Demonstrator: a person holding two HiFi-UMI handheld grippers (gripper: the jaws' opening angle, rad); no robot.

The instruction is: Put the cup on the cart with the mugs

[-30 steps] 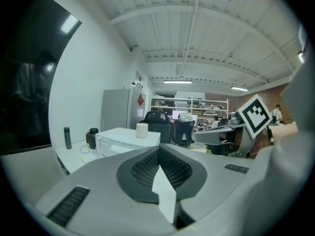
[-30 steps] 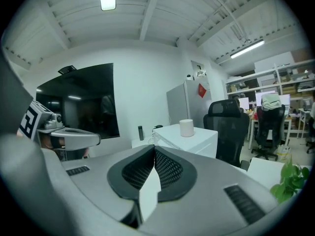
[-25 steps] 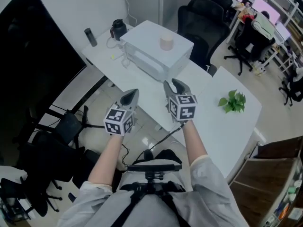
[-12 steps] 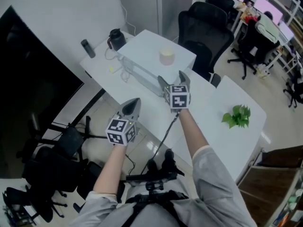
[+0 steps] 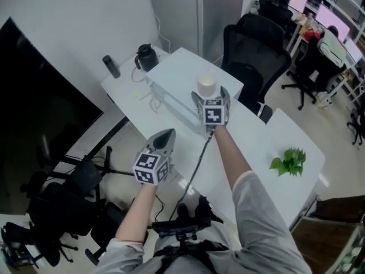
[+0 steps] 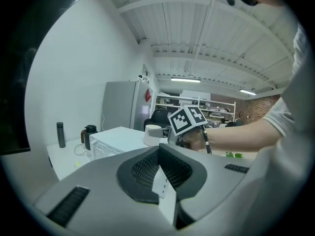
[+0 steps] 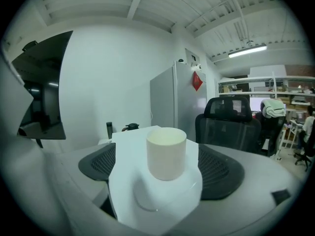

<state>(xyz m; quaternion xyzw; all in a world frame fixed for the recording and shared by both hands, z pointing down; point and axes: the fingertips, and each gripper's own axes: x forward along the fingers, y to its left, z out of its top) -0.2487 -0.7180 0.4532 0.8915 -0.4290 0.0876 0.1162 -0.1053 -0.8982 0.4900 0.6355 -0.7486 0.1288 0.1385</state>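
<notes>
Standing upright, mouth up, cup (image 7: 166, 152) between right gripper (image 5: 210, 95) jaws just opened wide, untouched

We look down into an office with a white wall (image 5: 85, 16) and a large black panel (image 5: 34, 96) at the left. A white tabletop (image 5: 256, 153) runs across, with a small green plant (image 5: 290, 161) on it. Black chairs (image 5: 256, 44) stand behind it on a pale floor (image 5: 342, 119). From a lower view we see a grey fridge (image 6: 118, 104) and lit ceiling strips (image 6: 185, 80).
</notes>
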